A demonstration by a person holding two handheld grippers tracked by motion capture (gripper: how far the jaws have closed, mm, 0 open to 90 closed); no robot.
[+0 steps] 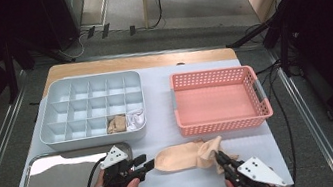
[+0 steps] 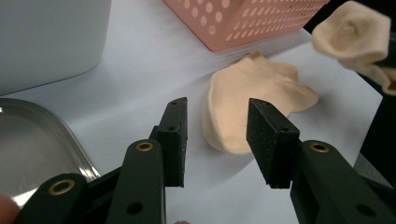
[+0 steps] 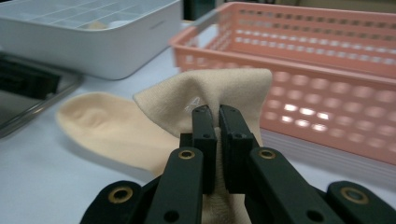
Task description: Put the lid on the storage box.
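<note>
One sock (image 1: 184, 155) lies across the white mat (image 1: 163, 119), long axis running nine to three in the high view, toe at nine, cuff at three. My right claw (image 1: 222, 159) is pressed together on the cuff, pinching the cloth and bunching it up off the mat. My left claw (image 1: 149, 163) sits at the toe end with its pads (image 2: 173, 140) spread and nothing between them; the toe lies just ahead, at about one o'clock in the left gripper view. So the left is nearer the toe, I judge, and needs a short push forward.
</note>
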